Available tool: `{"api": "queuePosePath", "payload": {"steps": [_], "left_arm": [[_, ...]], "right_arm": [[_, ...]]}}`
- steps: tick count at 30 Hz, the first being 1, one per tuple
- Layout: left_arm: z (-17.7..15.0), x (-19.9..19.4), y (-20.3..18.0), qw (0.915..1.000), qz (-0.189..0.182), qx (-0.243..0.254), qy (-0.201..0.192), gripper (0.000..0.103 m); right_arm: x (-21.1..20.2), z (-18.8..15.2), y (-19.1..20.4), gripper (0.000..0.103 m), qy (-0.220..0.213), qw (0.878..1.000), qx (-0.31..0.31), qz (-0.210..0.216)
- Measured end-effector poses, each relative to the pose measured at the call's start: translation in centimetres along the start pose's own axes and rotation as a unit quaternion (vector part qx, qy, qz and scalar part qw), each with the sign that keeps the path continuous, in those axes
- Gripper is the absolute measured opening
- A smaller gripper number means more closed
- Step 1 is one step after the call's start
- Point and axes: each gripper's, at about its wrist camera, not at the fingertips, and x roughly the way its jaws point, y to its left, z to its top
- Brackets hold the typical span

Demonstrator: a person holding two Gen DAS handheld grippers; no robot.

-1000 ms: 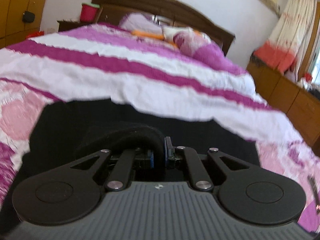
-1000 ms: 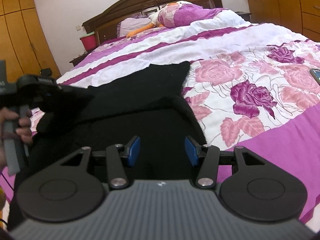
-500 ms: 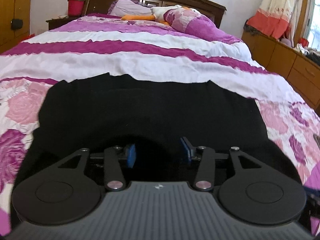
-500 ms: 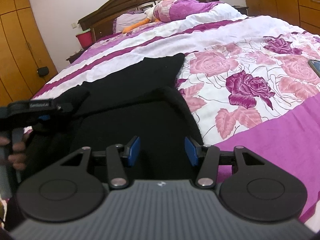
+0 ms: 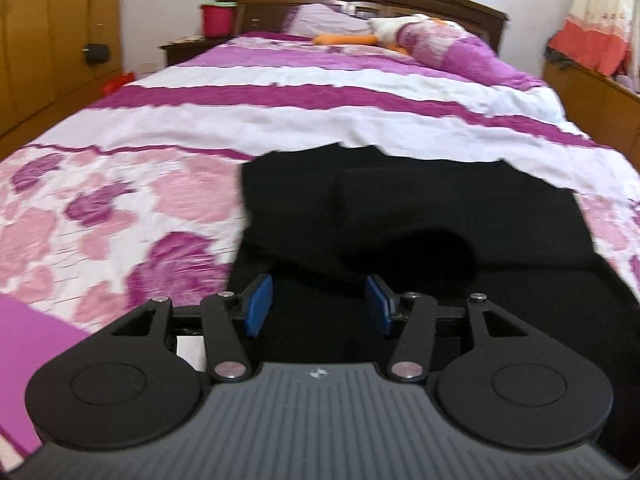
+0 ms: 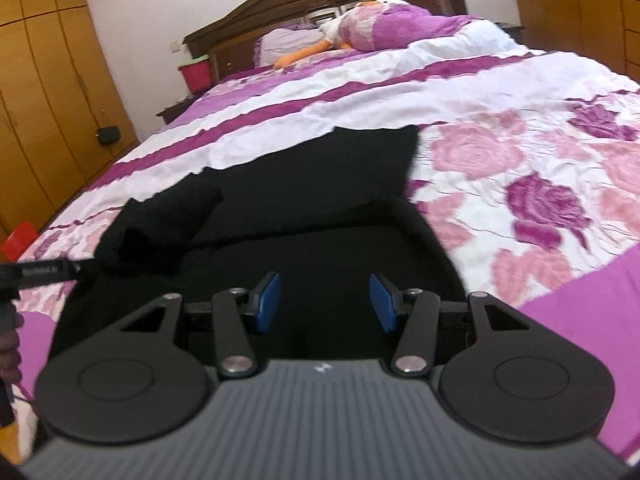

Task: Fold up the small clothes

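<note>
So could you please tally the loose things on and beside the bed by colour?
Black: 1, the black knit garment
Orange and white: 1, the plush duck toy
Lilac: 1, the frilled pillow
Red: 1, the red plastic bucket
Total: 4

Matt black cloth garment (image 5: 440, 208), seemingly knitted

Left gripper (image 5: 319, 306) and right gripper (image 6: 325, 303): identical build. Blue pads on black fingers, black linkage arms with silver screws, two round black discs, ribbed grey housing bearing a small white emblem at centre.
</note>
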Motion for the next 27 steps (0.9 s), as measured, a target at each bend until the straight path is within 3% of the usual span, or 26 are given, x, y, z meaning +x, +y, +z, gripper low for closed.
{"api": "queuePosePath", "payload": {"steps": [6,13,27], "left_arm": [[-0.7,0.6,2.8,0.9989,0.026,-0.037,0.010,0.058],[-1.0,1.8,3.5,0.9981,0.038,-0.046,0.015,0.058],[-0.5,4.5,4.0,0.9973,0.051,-0.051,0.007,0.058]], "right_arm": [[2.8,1.9,2.9,0.052,0.016,0.999,-0.003,0.043],[7.9,4.6,6.2,0.052,0.043,0.994,0.028,0.098],[16.3,6.3,10.3,0.054,0.086,0.990,0.030,0.108]]}}
